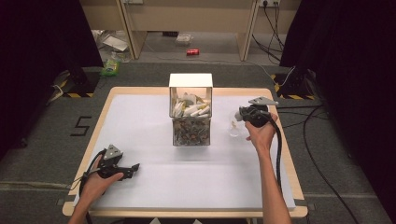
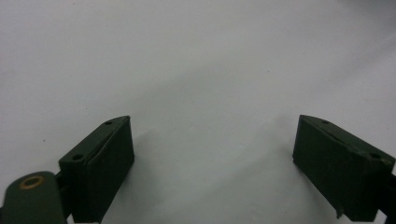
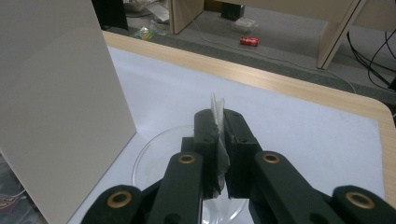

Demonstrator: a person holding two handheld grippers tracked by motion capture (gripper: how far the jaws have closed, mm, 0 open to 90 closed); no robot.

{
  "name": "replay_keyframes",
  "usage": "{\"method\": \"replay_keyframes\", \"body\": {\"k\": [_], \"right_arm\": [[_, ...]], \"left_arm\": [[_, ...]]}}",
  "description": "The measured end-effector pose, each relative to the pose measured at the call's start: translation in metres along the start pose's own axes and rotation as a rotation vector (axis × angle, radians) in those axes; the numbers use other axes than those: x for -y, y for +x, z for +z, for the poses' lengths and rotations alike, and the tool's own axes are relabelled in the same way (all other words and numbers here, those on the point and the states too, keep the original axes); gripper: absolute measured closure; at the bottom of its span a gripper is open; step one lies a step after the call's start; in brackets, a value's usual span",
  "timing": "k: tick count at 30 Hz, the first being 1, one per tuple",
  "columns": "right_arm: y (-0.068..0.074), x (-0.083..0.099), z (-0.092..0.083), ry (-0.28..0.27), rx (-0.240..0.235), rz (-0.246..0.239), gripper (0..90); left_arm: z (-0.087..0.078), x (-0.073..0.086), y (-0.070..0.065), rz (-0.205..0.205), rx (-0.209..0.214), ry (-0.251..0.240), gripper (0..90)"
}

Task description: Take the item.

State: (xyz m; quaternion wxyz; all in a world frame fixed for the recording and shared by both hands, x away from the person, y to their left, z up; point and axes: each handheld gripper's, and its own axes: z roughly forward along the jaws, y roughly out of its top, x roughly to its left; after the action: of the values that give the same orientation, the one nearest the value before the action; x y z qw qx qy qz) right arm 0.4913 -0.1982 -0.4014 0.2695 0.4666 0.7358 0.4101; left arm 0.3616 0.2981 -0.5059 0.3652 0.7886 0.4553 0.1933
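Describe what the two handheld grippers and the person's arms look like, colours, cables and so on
Both the left gripper and the right gripper are black, each topped by a grey three-cornered plate and trailing a black cable. Their jaws are blocky black pads on linkage arms with brass-coloured pivot rings. The person's forearms are bare, with no sleeves showing.

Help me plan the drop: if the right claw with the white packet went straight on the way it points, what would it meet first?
Probably the clear round plastic dish lying on the white table sheet right below the right claw, which pinches a small white packet; depth is hard to judge.
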Motion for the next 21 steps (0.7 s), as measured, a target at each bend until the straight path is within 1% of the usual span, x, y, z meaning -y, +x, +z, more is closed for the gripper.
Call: {"method": "replay_keyframes", "body": {"k": [6, 16, 18, 21], "right_arm": [[0.0018, 0.007, 0.0068, 0.021, -0.005, -0.002, 85.1], [0.0047, 0.0085, 0.0092, 0.031, -0.011, -0.013, 84.1], [0.0052, 0.009, 0.0101, 0.043, -0.007, -0.018, 82.3], [0.0052, 0.0091, 0.0101, 0.041, -0.005, -0.025, 81.2]], "left_arm": [[0.0, 0.0, 0.0, 0.0, 0.0, 0.0, 11.6], [0.0, 0.0, 0.0, 0.0, 0.0, 0.0, 11.6], [0.0, 0.0, 0.0, 0.0, 0.0, 0.0, 11.6], [0.0, 0.0, 0.0, -0.001, 0.0, 0.0, 11.6]]}}
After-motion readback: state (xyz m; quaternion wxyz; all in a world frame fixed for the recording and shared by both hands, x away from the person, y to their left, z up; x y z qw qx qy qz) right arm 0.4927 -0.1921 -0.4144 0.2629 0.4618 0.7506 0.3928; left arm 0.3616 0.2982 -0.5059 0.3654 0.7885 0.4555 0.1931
